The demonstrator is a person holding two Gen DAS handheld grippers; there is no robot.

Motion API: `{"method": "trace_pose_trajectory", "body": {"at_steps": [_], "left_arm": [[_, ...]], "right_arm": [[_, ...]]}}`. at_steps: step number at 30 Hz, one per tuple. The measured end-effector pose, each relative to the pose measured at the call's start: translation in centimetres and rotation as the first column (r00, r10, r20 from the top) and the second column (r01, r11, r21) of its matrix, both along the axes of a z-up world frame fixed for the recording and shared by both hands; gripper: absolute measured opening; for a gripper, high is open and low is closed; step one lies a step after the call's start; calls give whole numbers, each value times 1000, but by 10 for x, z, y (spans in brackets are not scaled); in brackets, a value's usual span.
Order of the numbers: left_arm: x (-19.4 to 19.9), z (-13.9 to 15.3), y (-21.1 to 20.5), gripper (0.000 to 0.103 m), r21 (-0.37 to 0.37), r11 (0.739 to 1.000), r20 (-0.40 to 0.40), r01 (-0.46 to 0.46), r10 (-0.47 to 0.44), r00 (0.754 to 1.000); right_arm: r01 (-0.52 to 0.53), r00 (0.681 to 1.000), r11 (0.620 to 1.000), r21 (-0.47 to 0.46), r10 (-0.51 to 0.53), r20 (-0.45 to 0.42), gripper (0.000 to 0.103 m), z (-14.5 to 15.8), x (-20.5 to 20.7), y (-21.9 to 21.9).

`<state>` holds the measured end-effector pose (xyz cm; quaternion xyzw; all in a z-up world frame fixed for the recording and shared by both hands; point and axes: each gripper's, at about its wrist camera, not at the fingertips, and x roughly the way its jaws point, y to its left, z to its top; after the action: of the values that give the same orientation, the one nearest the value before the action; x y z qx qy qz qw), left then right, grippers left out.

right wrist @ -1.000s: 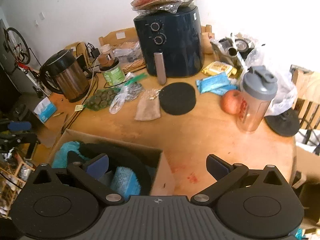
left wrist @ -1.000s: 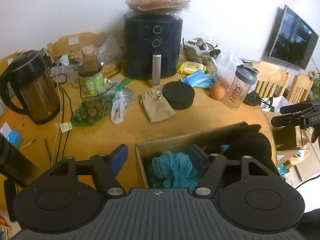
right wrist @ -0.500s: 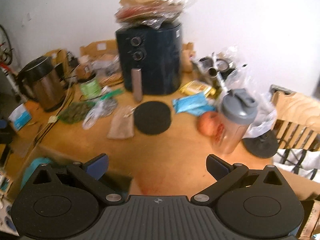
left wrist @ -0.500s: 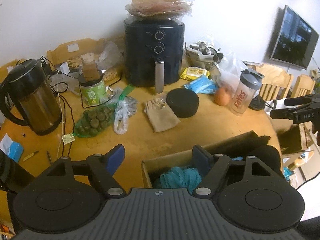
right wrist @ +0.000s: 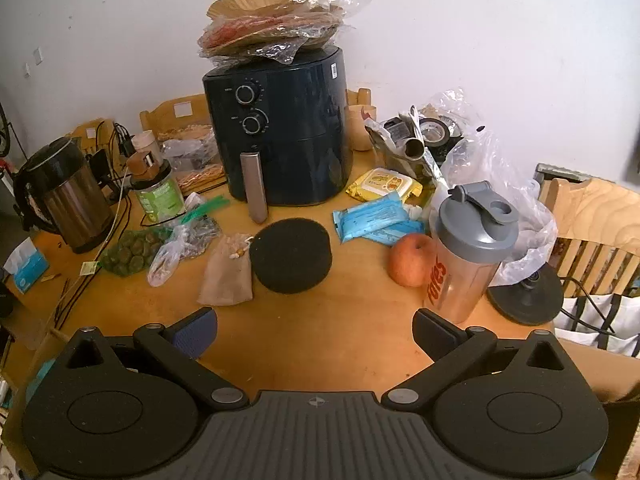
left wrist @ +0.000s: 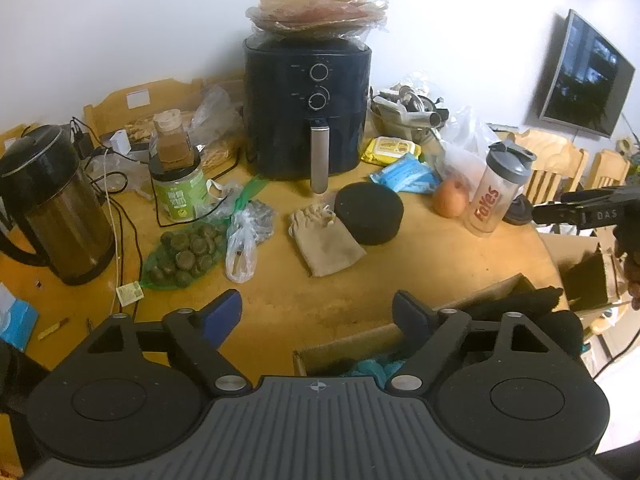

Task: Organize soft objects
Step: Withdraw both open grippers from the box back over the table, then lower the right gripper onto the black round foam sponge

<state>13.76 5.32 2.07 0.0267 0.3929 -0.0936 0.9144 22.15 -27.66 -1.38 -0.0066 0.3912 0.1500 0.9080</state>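
Two tools hang over the tabletop [right wrist: 320, 344], both spread wide with nothing between their fingers. The left tool [left wrist: 318, 312] has just been opening; under it stands a cardboard box [left wrist: 348, 350] at the near edge, holding a teal puff [left wrist: 370, 366] and a black soft thing [left wrist: 532, 300]. The right tool [right wrist: 314, 332] is over bare wood. Farther off lie a tan pouch [right wrist: 226, 270] touching a black round sponge [right wrist: 292, 254], then an apple [right wrist: 410, 260] beside a shaker [right wrist: 466, 252], and an air fryer [right wrist: 280, 128] at the wall.
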Motion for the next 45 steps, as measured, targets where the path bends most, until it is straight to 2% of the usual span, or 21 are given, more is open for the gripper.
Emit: {"method": "trace_pose_trajectory", "body": {"at_steps": [15,23,33,37,45], "left_arm": [[31,-7,4,85,40,998,-13,48,-48,999],[46,-13,6,85,38,998,-41,48,-47,998],[58,-16,10,85,10,999,-54,47,-47,997],[59,-20,13,85,-1,999,-69,38,-38,997],[56,-26,23,85,-1,1000,-110,10,-10,994]], "right_arm": [[16,995,997,-80,-24,-97,103,-21,43,21],[13,991,997,-78,-24,-133,103,-27,54,28],[0,984,999,53,10,-180,103,-46,75,28],[-18,974,987,157,52,-222,103,-66,93,27],[-3,955,961,276,84,-283,102,-110,135,30]]}}
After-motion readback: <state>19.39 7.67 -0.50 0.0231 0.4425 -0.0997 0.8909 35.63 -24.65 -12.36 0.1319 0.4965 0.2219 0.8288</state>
